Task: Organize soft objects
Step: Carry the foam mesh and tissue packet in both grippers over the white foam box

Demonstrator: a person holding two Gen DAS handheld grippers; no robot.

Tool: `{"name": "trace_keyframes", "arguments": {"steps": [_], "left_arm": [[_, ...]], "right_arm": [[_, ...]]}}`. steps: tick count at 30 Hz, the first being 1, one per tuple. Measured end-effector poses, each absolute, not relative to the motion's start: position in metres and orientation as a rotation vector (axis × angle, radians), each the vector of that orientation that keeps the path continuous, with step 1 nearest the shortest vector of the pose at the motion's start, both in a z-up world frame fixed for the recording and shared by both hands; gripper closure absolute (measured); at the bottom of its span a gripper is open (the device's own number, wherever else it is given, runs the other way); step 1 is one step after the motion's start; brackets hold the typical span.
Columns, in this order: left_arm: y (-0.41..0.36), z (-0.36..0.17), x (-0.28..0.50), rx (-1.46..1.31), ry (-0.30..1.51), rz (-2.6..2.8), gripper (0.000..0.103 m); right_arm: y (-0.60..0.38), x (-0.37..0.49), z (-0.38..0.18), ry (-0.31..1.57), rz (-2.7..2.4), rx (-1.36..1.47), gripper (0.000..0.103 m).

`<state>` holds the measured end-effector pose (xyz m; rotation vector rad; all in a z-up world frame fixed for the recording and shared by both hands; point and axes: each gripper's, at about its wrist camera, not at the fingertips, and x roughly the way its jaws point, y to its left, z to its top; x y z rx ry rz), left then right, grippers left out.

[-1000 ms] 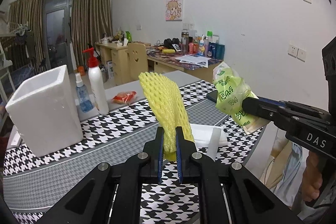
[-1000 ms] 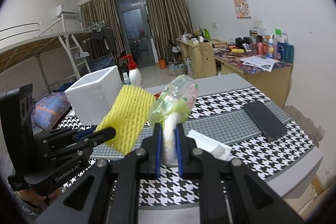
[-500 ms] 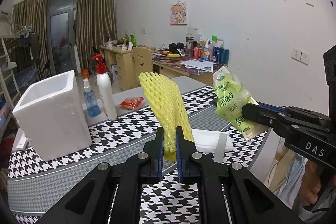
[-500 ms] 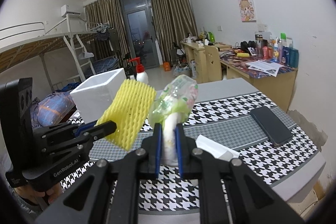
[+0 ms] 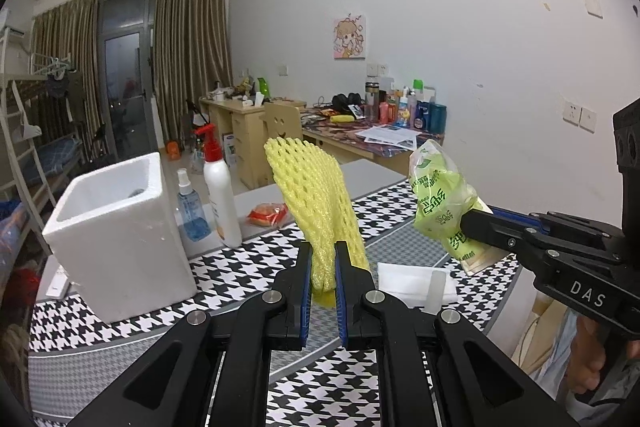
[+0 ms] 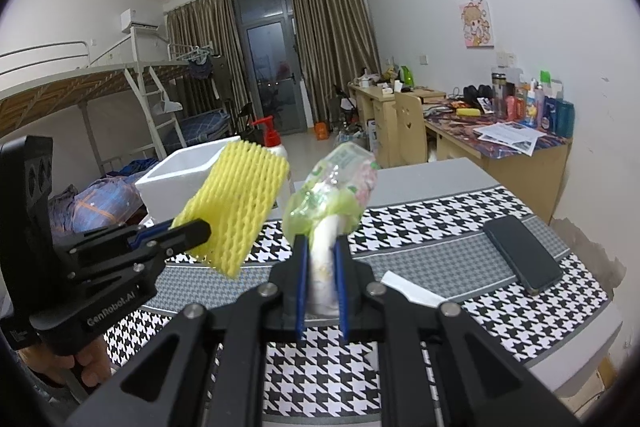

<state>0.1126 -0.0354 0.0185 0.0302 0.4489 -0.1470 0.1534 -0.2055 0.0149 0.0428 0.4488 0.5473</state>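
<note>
Both grippers are loaded: the left gripper (image 5: 323, 269) pinches the yellow foam net (image 5: 316, 203), upright above its fingers; the right gripper (image 6: 322, 269) clamps the green plastic packet (image 6: 334, 187). Ahead-left of the left one sits the open foam box (image 5: 116, 231), nearer that arm.

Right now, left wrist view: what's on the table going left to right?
White foam box → blue spray bottle → white pump bottle → red packet → yellow foam net in the left tool → green bag held by the right tool.
</note>
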Motion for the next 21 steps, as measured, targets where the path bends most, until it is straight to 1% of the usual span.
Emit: {"name": "trace_keyframes", "arguments": {"steps": [21], "left_arm": [[-0.015, 0.037, 0.109, 0.070, 0.394, -0.090, 0.092]], "right_arm": [[-0.182, 0.161, 0.030, 0.418, 0.582, 0.036, 0.087]]}}
